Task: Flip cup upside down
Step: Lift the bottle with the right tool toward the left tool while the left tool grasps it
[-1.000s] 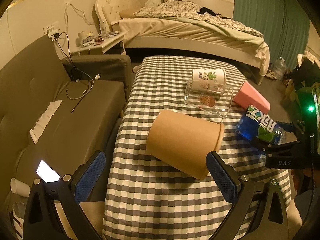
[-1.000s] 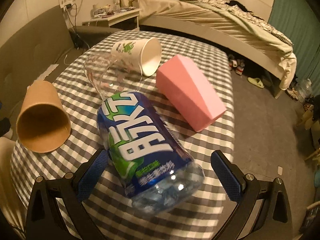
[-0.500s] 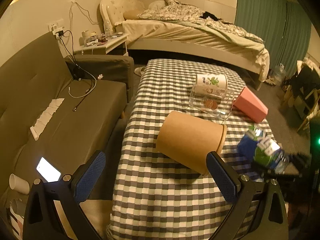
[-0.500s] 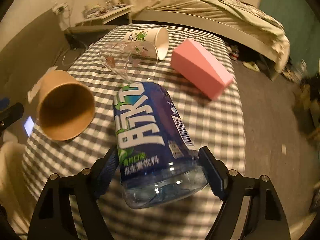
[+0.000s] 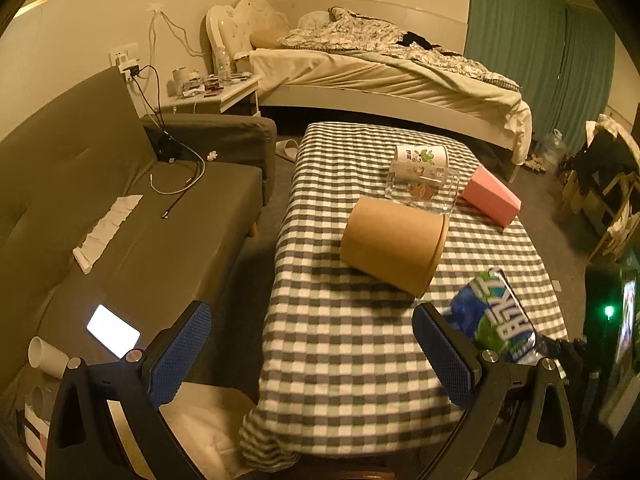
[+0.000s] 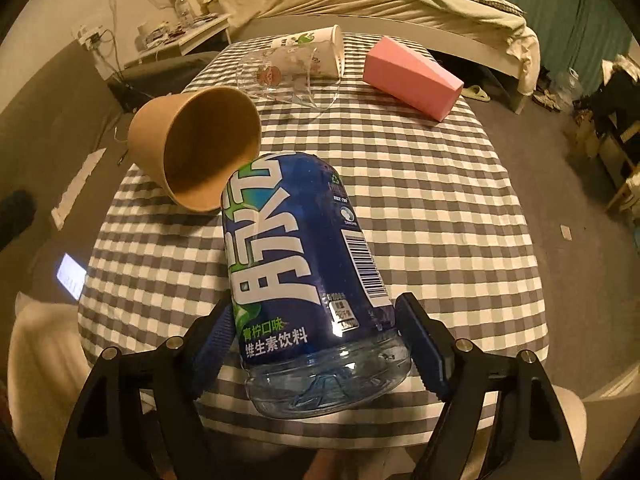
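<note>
A blue-labelled clear plastic bottle-cup [image 6: 304, 264] is held between my right gripper's [image 6: 320, 344] blue pads, lifted above the checked table [image 6: 440, 208], its clear base toward the camera. It also shows in the left wrist view [image 5: 496, 320] at the table's right front. A brown paper cup [image 5: 394, 244] lies on its side mid-table, mouth toward the right; the right wrist view [image 6: 196, 148] looks into its mouth. My left gripper [image 5: 312, 356] is open and empty, back from the table's front left corner.
A clear glass cup [image 5: 420, 192], a printed white paper cup [image 5: 422, 156] and a pink cup [image 5: 492, 200] lie on their sides at the far end. A grey sofa [image 5: 120, 220] with a lit phone [image 5: 113, 331] stands left. A bed is behind.
My right gripper has closed on the blue cup and lifted it off the cloth. My left gripper has drawn back and up from the brown cup.
</note>
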Demonstrator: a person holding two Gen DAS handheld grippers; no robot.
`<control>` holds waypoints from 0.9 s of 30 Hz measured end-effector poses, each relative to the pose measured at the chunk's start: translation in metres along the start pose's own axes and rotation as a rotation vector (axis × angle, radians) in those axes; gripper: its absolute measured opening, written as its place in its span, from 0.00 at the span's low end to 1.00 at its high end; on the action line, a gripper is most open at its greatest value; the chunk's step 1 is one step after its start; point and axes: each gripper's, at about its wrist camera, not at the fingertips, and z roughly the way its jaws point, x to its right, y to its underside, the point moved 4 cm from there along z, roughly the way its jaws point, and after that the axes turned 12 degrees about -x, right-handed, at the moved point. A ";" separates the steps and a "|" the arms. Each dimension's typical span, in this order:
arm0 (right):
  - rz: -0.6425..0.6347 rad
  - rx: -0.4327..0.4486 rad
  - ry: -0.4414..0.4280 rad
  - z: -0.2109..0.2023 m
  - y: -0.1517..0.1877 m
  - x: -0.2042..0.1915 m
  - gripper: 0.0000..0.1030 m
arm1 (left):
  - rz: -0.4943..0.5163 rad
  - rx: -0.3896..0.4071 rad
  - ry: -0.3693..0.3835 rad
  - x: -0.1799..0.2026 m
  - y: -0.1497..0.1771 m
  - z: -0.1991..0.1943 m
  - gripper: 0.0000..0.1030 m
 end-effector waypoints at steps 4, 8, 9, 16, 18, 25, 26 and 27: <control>0.003 0.016 0.000 -0.009 0.000 0.001 0.77 | -0.008 0.015 -0.005 0.000 0.000 -0.008 1.00; -0.016 0.101 -0.011 -0.037 0.000 0.004 0.81 | -0.002 0.044 -0.018 0.008 -0.005 -0.020 1.00; -0.013 0.127 -0.015 -0.046 -0.001 0.008 0.81 | 0.002 0.048 -0.017 0.010 -0.005 -0.022 1.00; 0.032 0.263 -0.009 -0.096 0.002 0.047 0.85 | 0.009 0.047 0.034 0.052 -0.002 -0.026 1.00; 0.051 0.287 -0.001 -0.107 0.007 0.065 0.85 | 0.006 0.020 0.073 0.068 0.003 -0.021 1.00; 0.110 0.304 0.019 -0.111 0.028 0.114 0.86 | -0.004 -0.017 0.127 0.112 0.021 -0.012 1.00; 0.126 0.295 0.013 -0.107 0.030 0.121 0.86 | -0.001 -0.018 0.124 0.115 0.023 -0.012 1.00; 0.135 0.290 0.010 -0.104 0.031 0.126 0.86 | 0.003 -0.022 0.119 0.119 0.025 -0.010 1.00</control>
